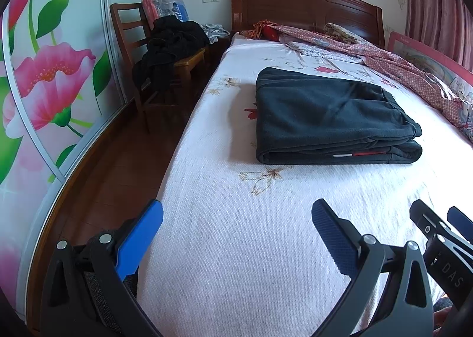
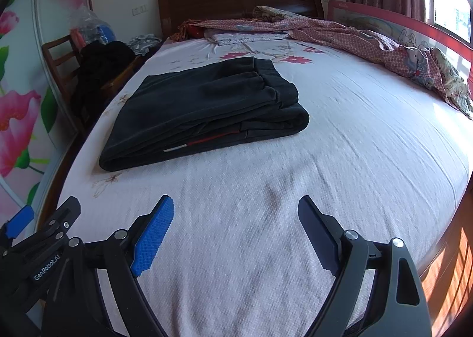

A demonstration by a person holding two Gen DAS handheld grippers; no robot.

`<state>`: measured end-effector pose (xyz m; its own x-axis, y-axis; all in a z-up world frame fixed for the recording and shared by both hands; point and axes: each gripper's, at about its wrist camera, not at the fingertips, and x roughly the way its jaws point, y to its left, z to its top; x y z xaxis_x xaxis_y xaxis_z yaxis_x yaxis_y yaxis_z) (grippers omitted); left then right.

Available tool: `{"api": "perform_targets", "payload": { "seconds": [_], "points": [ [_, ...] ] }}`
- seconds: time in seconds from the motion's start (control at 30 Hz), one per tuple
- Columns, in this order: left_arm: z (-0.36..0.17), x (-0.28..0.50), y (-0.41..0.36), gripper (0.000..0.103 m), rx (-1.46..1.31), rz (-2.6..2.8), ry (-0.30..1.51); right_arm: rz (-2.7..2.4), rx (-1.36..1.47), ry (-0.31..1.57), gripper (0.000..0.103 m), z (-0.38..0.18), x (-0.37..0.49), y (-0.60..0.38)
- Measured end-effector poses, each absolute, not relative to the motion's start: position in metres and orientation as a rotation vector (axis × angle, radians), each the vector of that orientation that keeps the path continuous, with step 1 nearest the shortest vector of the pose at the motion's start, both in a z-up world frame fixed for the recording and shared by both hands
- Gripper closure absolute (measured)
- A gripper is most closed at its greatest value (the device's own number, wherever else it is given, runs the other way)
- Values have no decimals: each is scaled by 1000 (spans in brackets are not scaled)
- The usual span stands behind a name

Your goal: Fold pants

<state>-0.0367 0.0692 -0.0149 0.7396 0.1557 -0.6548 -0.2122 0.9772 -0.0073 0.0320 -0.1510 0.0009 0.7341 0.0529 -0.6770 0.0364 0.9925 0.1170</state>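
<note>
Bedroom, white floral bed sheet (image 2: 266,248): dark pants (image 2: 204,112) folded flat at 11 o'clock, left gripper (image 1: 236,236) and right gripper (image 2: 236,230) both wide open, empty, well apart from them; folding seemingly finished, next likely only a tidy or withdrawal.

Lying matt and soft, like fleece cloth: the dark pants (image 1: 334,118). Showing a bumpy woven texture, matt white cloth: the bedsheet (image 2: 266,248). Gleaming as polished reddish wood: the headboard (image 1: 304,8). Wearing ribbed blue plastic pads on matt black frames with shiny metal rivets: the left gripper (image 1: 236,215) and right gripper (image 2: 236,209).
</note>
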Motion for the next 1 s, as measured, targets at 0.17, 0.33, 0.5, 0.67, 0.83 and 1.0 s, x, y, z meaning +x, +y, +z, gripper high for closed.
{"api": "perform_targets", "payload": {
  "seconds": [0.17,0.33,0.5,0.67,0.83,1.0],
  "points": [
    [-15,-37,68,2,-81,202,713,10,125,748,18,1,32,-150],
    [-16,-38,68,2,-80,202,715,11,126,750,18,1,32,-150],
    [-15,-38,67,2,-78,202,715,12,125,747,18,2,31,-149],
    [-16,-39,67,2,-77,202,716,16,124,746,18,1,31,-150],
    [-15,-40,66,2,-76,203,716,18,125,746,18,1,31,-150],
    [-15,-39,67,2,-71,209,723,22,122,744,18,2,31,-150]
  ]
}}
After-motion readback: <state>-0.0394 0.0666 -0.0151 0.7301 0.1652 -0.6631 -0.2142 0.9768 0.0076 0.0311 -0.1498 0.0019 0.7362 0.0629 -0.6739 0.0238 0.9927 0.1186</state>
